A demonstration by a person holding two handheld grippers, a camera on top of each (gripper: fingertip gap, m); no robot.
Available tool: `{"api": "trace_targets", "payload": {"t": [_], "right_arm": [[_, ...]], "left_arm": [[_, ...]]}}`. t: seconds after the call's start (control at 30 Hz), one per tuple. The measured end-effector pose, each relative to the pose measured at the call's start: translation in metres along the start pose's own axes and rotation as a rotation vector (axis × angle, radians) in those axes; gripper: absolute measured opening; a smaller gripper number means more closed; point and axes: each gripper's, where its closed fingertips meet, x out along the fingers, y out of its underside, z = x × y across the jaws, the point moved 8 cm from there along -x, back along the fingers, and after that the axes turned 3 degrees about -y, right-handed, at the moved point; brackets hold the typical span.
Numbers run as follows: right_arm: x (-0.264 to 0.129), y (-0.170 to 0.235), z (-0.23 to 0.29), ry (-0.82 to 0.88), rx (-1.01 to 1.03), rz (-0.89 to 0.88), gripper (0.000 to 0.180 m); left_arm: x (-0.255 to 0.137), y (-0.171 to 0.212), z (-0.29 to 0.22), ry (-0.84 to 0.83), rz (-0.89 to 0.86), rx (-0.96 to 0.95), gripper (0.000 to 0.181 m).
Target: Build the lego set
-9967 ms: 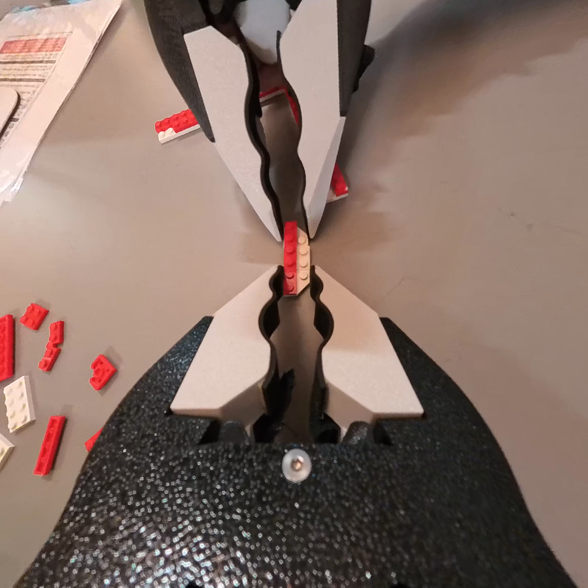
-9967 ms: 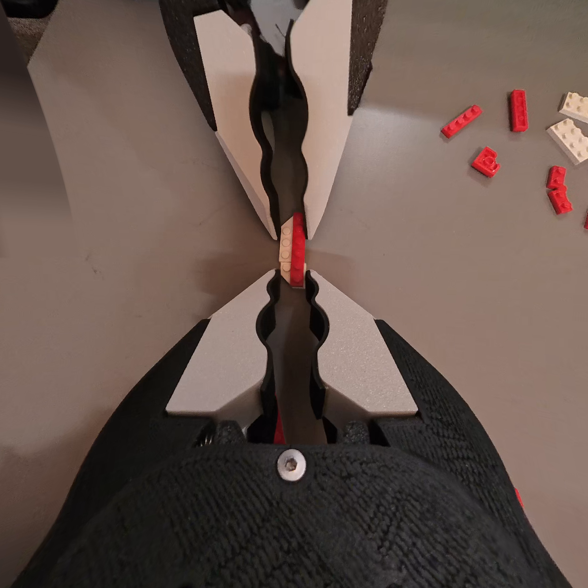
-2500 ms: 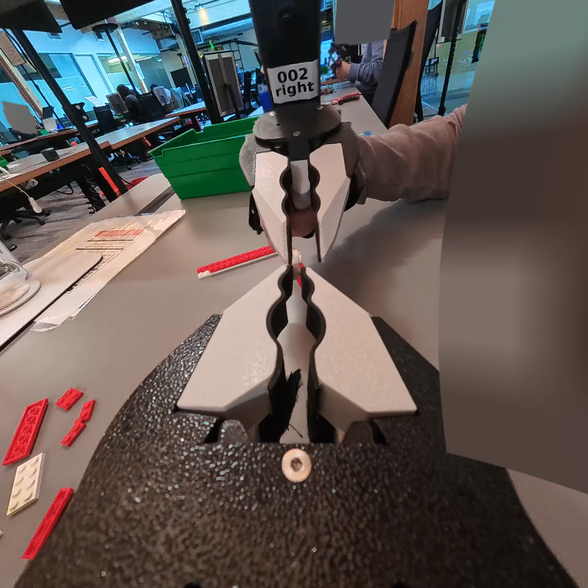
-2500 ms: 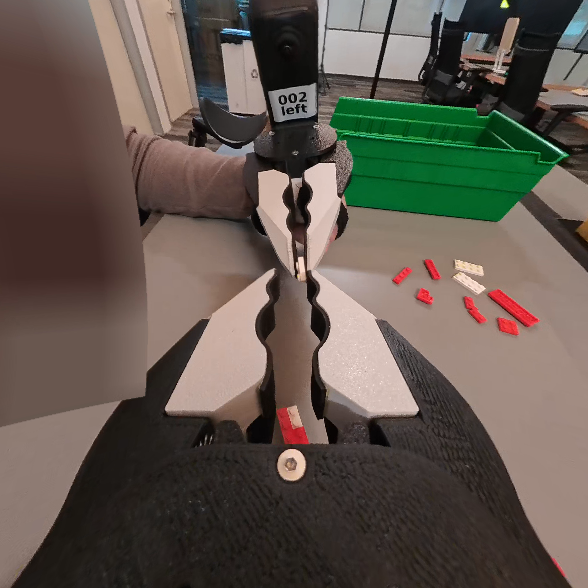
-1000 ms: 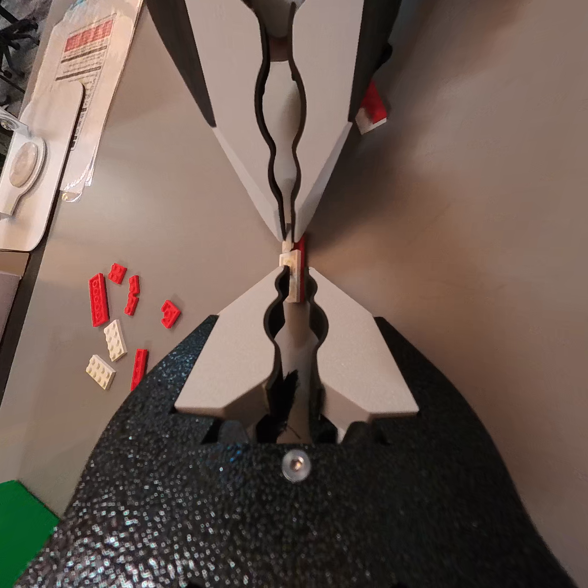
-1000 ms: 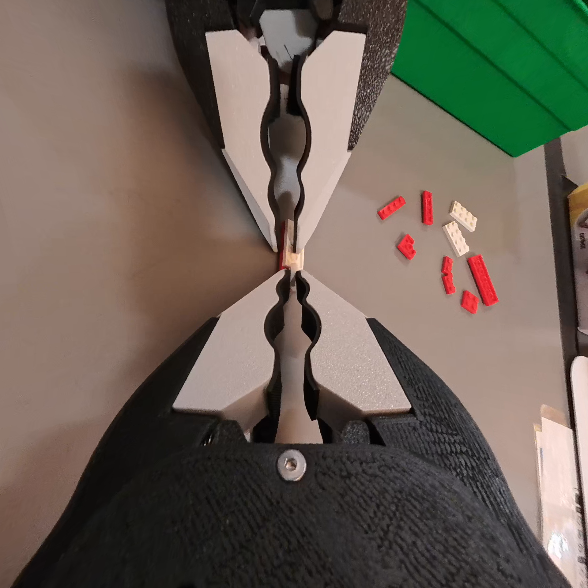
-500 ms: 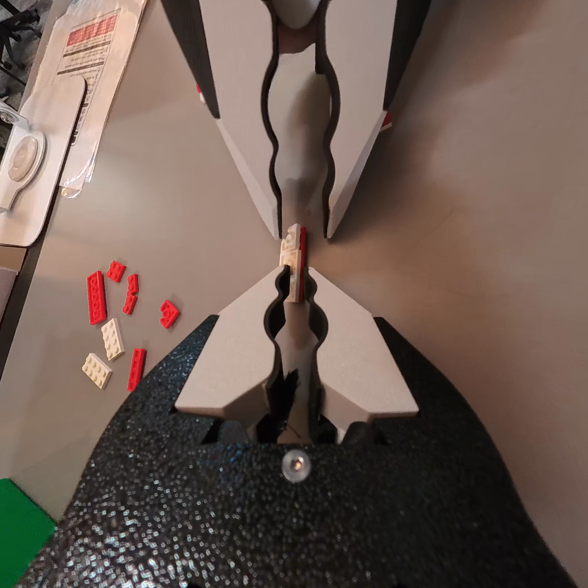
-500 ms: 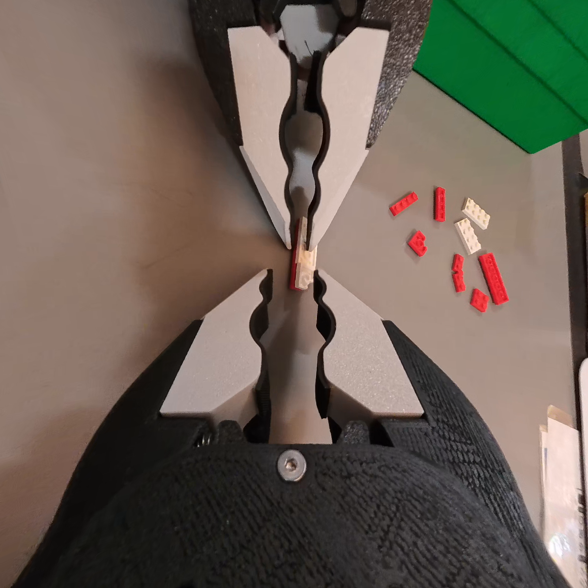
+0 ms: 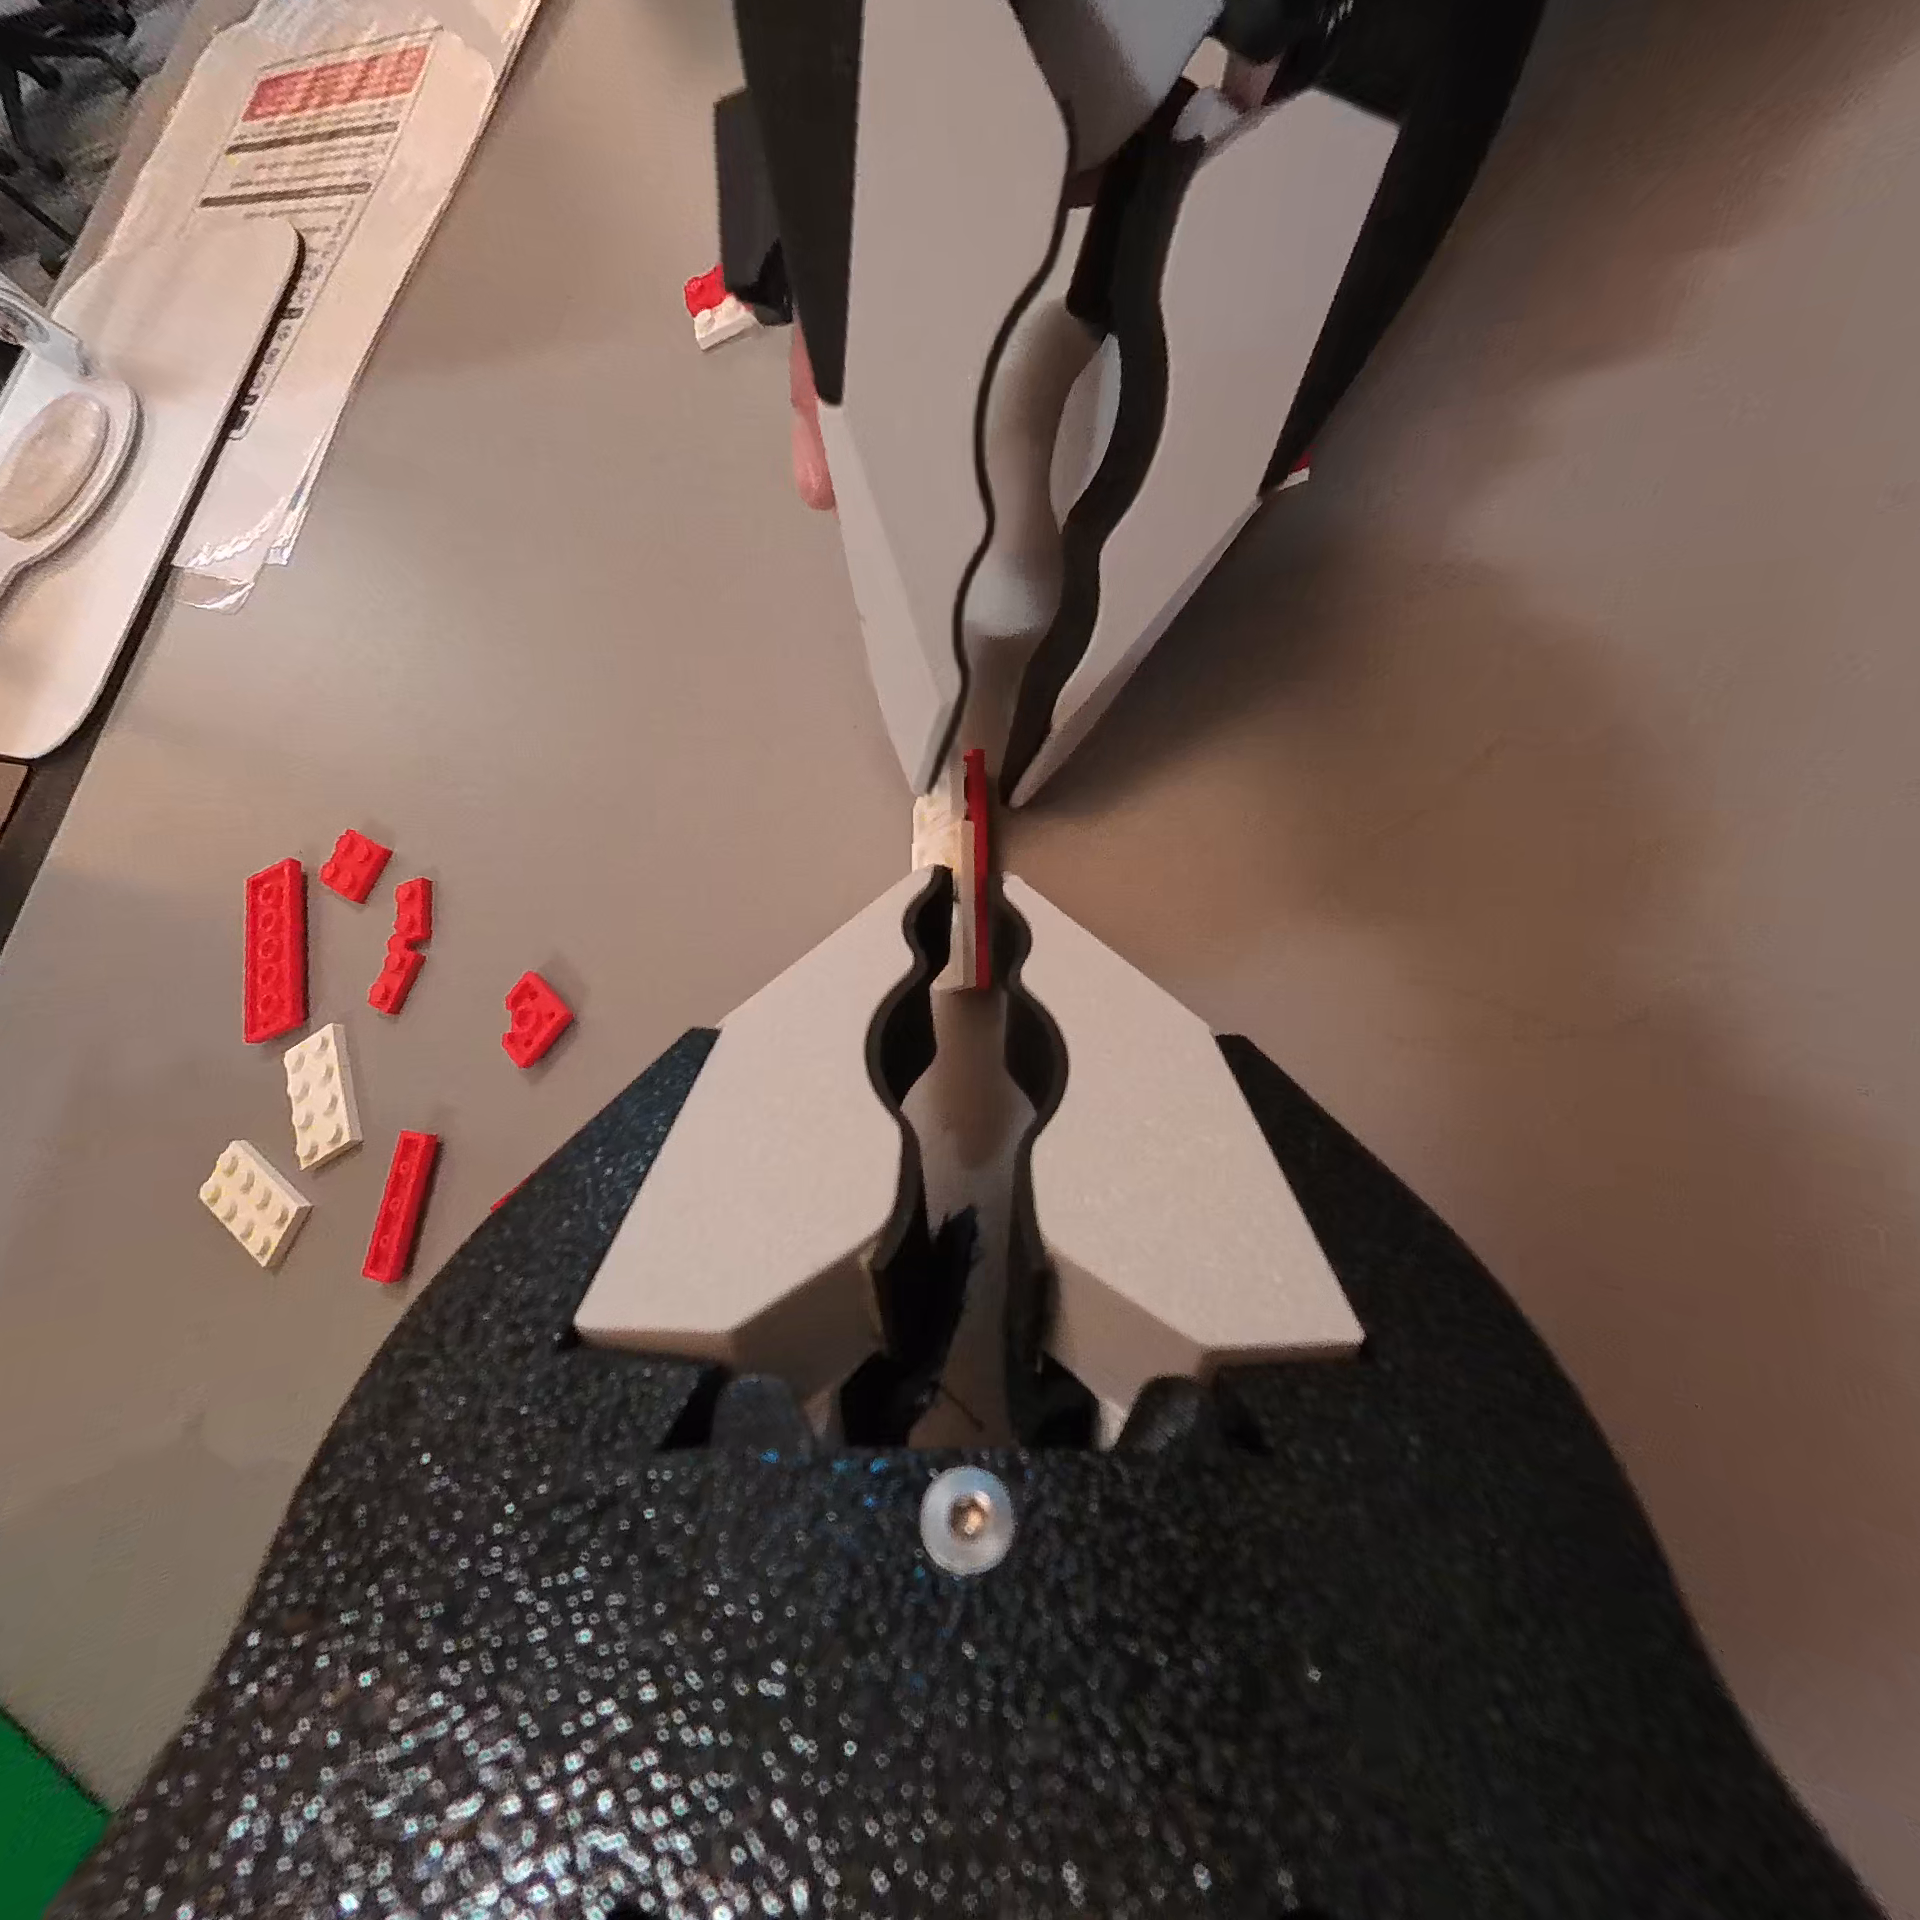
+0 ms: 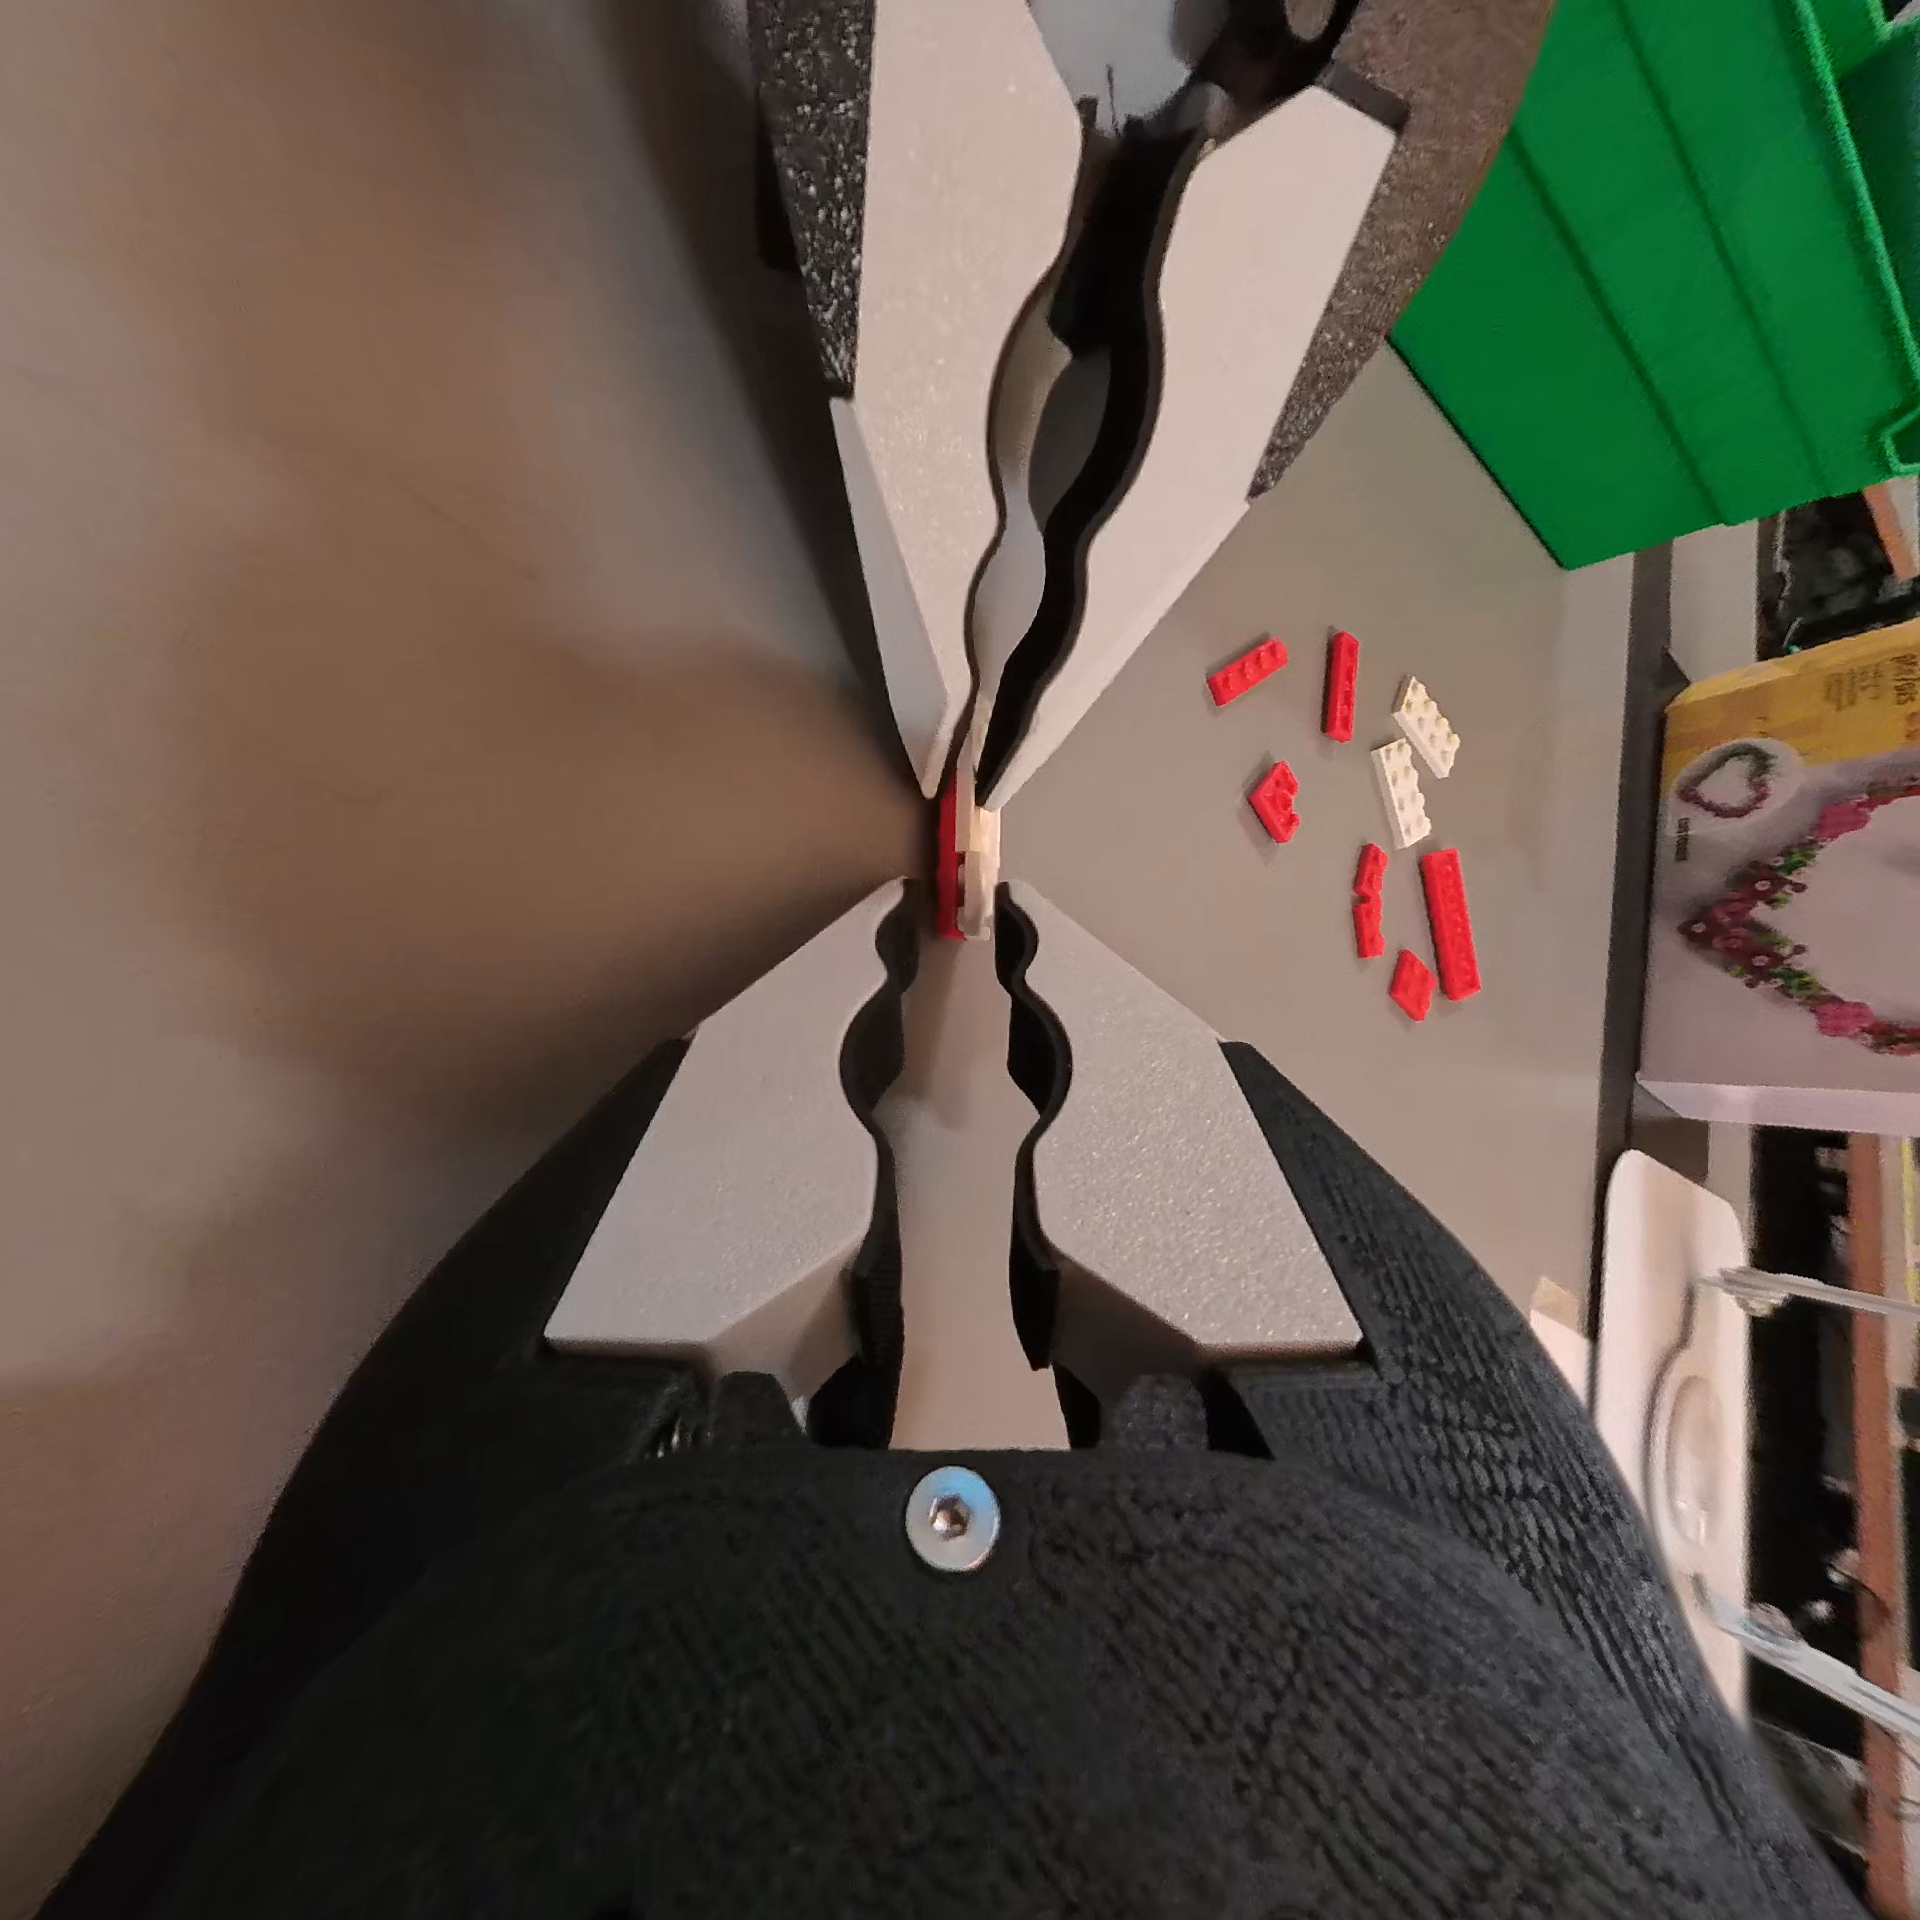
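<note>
You've got 2 hand-held grippers: the left hand-held gripper (image 9: 971, 883) and the right hand-held gripper (image 10: 951, 894). Between them there's 1 red-and-white stack of small plastic plates (image 9: 961, 831).

Loose on the grey counter (image 9: 582, 644) you've got approx. 9 pcs:
- 2 white studded plates (image 9: 322, 1110)
- 7 red studded pieces (image 9: 275, 956), incl. 1 long wide plate, 2 narrow strips and 4 small bits. One narrow strip is mostly hidden in the left view.

There's 1 more red-and-white built strip (image 9: 717, 312), partly hidden behind the right gripper.

Misc.:
- 1 green plastic bin (image 10: 1683, 270)
- 1 printed cardboard box w/ a flower-heart picture (image 10: 1787, 883)
- 1 clear bag w/ a printed sheet (image 9: 312, 135)
</note>
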Motion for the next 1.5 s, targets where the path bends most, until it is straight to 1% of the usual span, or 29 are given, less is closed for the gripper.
{"api": "trace_targets", "payload": {"t": [0.1, 0.27, 0.57, 0.87, 1.23, 1.3, 1.37, 1.43, 1.47, 1.5], "right_arm": [[0.003, -0.001, 0.001, 0.023, -0.04, 0.016, 0.008], [0.004, -0.003, 0.003, 0.074, -0.129, 0.049, 0.007], [-0.01, -0.013, -0.004, 0.215, -0.234, 0.048, 0.006], [-0.012, -0.018, -0.004, 0.274, -0.3, 0.096, 0.005], [-0.018, -0.014, -0.009, 0.189, -0.168, 0.039, 0.005], [-0.019, -0.013, -0.009, 0.179, -0.155, 0.031, 0.005], [-0.02, -0.014, -0.01, 0.167, -0.134, 0.015, 0.005], [-0.023, -0.015, -0.01, 0.152, -0.109, -0.009, 0.005], [-0.024, -0.016, -0.01, 0.146, -0.099, -0.019, 0.005], [-0.025, -0.017, -0.011, 0.142, -0.091, -0.027, 0.005]], "left_arm": [[0.0, 0.0, 0.0, 0.004, -0.006, -0.007, 0.004], [0.0, 0.0, 0.001, -0.01, -0.006, 0.005, 0.004], [-0.016, -0.011, 0.008, -0.109, -0.078, 0.054, 0.004], [-0.019, -0.013, 0.009, -0.127, -0.094, 0.055, 0.003], [-0.016, -0.017, 0.006, -0.166, -0.121, 0.096, 0.006], [-0.016, -0.018, 0.006, -0.19, -0.125, 0.108, 0.012], [-0.017, -0.019, 0.005, -0.206, -0.129, 0.141, 0.026], [-0.015, -0.018, 0.004, -0.233, -0.105, 0.203, 0.029], [-0.014, -0.018, 0.003, -0.255, -0.095, 0.239, 0.024], [-0.012, -0.018, 0.002, -0.278, -0.09, 0.275, 0.013]]}}
